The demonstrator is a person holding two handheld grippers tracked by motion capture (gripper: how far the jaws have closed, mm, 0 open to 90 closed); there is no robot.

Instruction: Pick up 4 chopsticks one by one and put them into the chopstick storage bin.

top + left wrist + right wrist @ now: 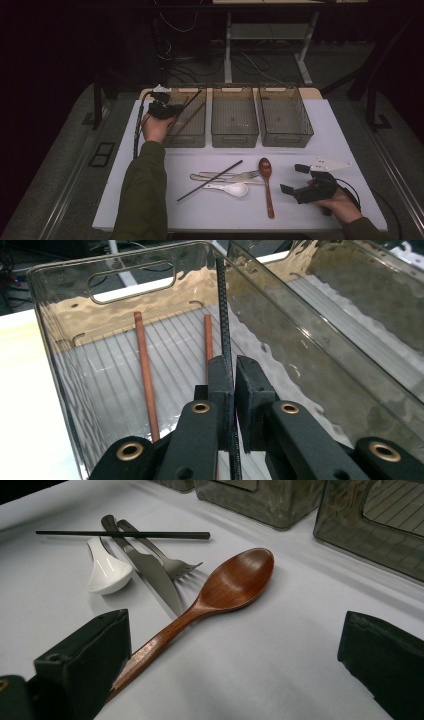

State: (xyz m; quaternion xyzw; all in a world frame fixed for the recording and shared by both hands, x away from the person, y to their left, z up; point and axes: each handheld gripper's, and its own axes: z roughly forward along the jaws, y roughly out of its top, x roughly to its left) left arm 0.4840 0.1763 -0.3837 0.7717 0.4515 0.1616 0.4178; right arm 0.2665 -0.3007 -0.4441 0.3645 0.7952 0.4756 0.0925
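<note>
two brown chopsticks are lying in the left bin, lower ends hidden behind the left gripper, which is pinching a black chopstick above it; the right gripper is resting, jaws spread, near the wooden spoon.

A dim room surrounds the white desk. At twelve o'clock, a white-legged frame stands on the dark floor among loose cables; darkness swallows the far wall.
</note>
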